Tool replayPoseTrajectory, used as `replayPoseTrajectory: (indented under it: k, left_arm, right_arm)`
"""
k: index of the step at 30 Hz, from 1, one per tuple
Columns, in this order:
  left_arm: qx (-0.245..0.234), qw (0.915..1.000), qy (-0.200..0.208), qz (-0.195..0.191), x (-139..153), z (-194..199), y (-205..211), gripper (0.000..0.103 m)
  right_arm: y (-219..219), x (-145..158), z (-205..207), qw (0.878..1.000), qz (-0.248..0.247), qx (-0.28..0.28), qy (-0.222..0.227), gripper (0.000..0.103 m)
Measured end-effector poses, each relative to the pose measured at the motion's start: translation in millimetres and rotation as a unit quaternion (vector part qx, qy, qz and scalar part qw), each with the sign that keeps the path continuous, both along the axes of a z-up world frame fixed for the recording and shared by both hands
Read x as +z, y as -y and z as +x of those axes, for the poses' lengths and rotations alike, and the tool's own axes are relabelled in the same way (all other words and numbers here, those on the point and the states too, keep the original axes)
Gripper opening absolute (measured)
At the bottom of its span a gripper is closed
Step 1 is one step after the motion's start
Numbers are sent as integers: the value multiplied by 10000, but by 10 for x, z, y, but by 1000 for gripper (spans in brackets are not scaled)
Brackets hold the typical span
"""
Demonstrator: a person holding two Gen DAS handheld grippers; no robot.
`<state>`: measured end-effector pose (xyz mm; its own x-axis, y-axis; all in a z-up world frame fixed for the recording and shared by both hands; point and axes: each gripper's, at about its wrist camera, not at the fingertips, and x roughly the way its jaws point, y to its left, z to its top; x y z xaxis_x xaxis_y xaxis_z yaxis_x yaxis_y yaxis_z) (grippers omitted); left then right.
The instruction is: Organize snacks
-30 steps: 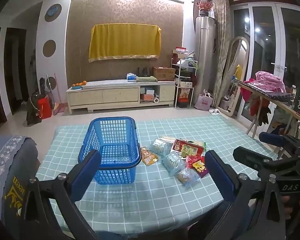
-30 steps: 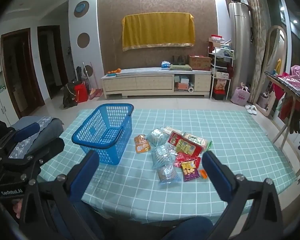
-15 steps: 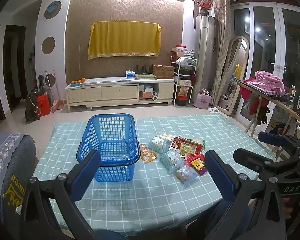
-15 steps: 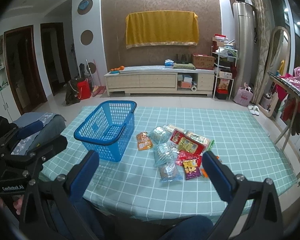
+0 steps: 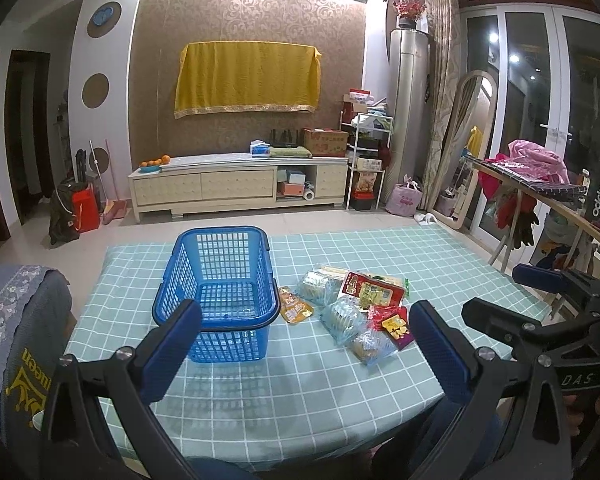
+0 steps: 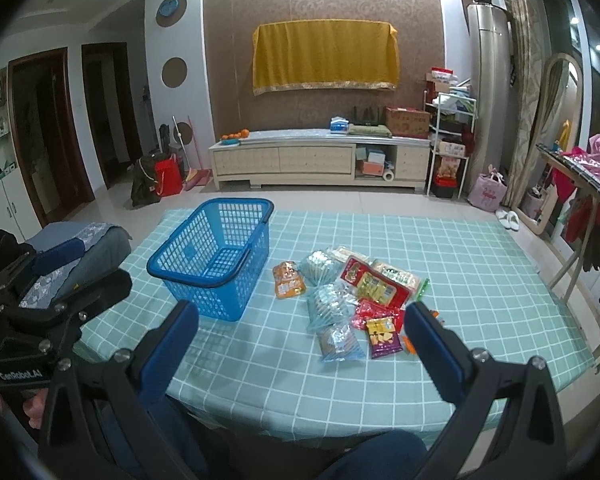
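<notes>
Both tongs, left tongs (image 5: 304, 344) and right tongs (image 6: 302, 346), hover with fingers spread apart, gripping nothing. On the checked surface (image 6: 460, 264), the snack packets (image 6: 348, 296) lie heaped at twelve o'clock; the empty blue basket (image 6: 216, 264) sits at ten o'clock.

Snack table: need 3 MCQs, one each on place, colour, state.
1. The snack packets lie:
A. inside the basket
B. on the tablecloth beside the basket
C. on the floor

2. The basket is:
A. blue
B. red
C. white

3. The right gripper is:
A. shut on a packet
B. shut on the basket handle
C. open, holding nothing

Answers:
1 B: the packets sit on the checked tablecloth, right of the basket.
2 A: blue mesh walls and rim.
3 C: its fingers stand wide apart, above the table's near edge.
</notes>
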<state>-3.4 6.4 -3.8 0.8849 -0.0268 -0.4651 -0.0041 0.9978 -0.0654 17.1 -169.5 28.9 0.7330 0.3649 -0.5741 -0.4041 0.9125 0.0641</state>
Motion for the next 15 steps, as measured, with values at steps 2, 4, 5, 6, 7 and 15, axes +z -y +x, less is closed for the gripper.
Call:
replayPoseTrajectory:
  k: [2, 4, 5, 6, 7, 15]
  left_arm:
    - [1, 10000, -6, 14, -1, -5, 1, 102]
    - [1, 10000, -19, 22, -5, 0, 6, 102]
    - [2, 10000, -28, 25, -8, 1, 6, 102]
    - [2, 10000, -31, 27, -12, -1, 6, 102]
    - [1, 10000, -27, 23, -11, -4, 5, 102]
    - [9, 10000, -27, 43, 7, -17, 20, 102]
  right_arm:
    - [4, -4, 8, 10000, 8, 13, -29, 103]
    - [-6, -27, 13, 10000, 7, 21, -50, 103]
    - [-8, -35, 17, 10000, 0, 19, -58, 103]
    - [-9, -41, 18, 10000, -9, 12, -62, 103]
    - [-7, -36, 18, 10000, -15, 11, -59, 103]
    - [-10, -48, 1, 10000, -7, 16, -41, 103]
